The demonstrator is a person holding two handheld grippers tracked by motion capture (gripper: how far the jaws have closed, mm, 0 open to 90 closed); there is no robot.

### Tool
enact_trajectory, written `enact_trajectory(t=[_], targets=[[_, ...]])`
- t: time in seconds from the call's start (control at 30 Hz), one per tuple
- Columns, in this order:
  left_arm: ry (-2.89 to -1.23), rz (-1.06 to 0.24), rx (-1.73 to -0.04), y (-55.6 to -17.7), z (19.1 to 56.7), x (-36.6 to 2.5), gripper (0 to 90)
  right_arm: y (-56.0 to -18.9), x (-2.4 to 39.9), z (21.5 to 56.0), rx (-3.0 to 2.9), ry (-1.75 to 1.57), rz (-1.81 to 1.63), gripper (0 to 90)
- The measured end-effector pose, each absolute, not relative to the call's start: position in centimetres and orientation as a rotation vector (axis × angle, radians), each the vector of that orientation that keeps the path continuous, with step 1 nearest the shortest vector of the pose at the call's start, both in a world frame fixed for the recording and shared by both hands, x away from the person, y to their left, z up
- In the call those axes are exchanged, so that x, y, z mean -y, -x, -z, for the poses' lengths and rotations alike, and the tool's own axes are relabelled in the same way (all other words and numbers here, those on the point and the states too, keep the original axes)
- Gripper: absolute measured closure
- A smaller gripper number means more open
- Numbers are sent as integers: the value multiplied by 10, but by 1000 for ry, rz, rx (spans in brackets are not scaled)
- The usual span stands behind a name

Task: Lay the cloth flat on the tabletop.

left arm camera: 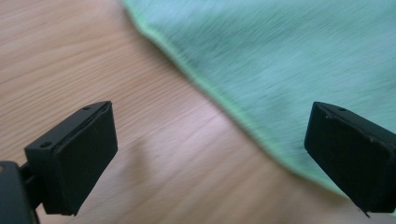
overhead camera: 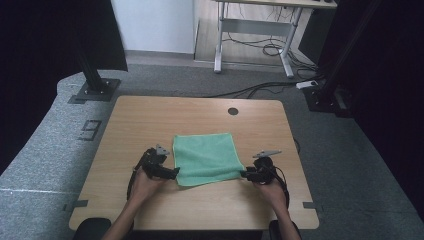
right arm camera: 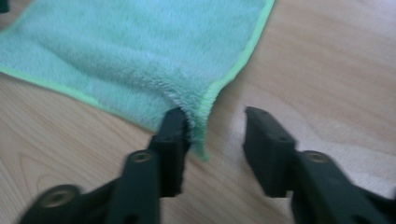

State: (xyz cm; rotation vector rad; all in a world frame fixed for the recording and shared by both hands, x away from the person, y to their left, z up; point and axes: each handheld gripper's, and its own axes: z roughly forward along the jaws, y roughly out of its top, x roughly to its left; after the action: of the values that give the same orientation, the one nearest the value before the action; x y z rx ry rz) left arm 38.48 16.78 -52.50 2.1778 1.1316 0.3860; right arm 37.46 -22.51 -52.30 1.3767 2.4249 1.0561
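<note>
A green cloth [overhead camera: 205, 157] lies flat on the wooden table [overhead camera: 150, 115], a little in front of its middle. My left gripper [overhead camera: 175, 173] is at the cloth's near left corner. In the left gripper view the gripper [left arm camera: 212, 126] stands wide open over the cloth [left arm camera: 280, 56], whose bright edge runs across the gap. My right gripper [overhead camera: 242, 174] is at the near right corner. In the right gripper view its jaws [right arm camera: 215, 119] are apart; the puckered corner of the cloth [right arm camera: 126, 51] rests against the left pad [right arm camera: 175, 140] and the other pad stands clear of it.
A dark round hole [overhead camera: 233, 111] sits near the table's far edge. Black posts on base plates stand off the far left corner [overhead camera: 95, 90] and far right corner [overhead camera: 320, 97]. A desk frame [overhead camera: 252, 30] with loose cables is farther back.
</note>
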Motion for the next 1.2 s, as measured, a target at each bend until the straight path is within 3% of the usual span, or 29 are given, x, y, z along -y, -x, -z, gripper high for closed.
enact_trajectory(t=[0.03,0.07,0.1,0.13,0.27,0.83,0.9,1.2], targets=[[-2178,-386,-1132,-385,525,-168,24,-375,225,523,-2425,-1377,-1056,557],[-2170,-367,-1118,-383,524,-167,15,-376,226,521,-2401,-1367,-1063,476],[-2175,-352,-1111,-381,523,-165,15,-376,226,521,-2401,-1367,-1063,476],[-2194,-317,-1097,-377,526,-161,0,-377,226,518,-2383,-1353,-1083,422],[-2260,-313,-1077,-371,538,-151,0,-379,224,518,-2370,-1332,-1067,365],[-2317,-372,-1096,-374,539,-174,0,-357,206,538,-2446,-1208,-895,309],[-2258,-365,-1091,-373,535,-179,0,-356,206,536,-2432,-1199,-907,299],[-2241,-382,-1135,-374,545,-187,0,-370,199,539,-2356,-1239,-909,226]])
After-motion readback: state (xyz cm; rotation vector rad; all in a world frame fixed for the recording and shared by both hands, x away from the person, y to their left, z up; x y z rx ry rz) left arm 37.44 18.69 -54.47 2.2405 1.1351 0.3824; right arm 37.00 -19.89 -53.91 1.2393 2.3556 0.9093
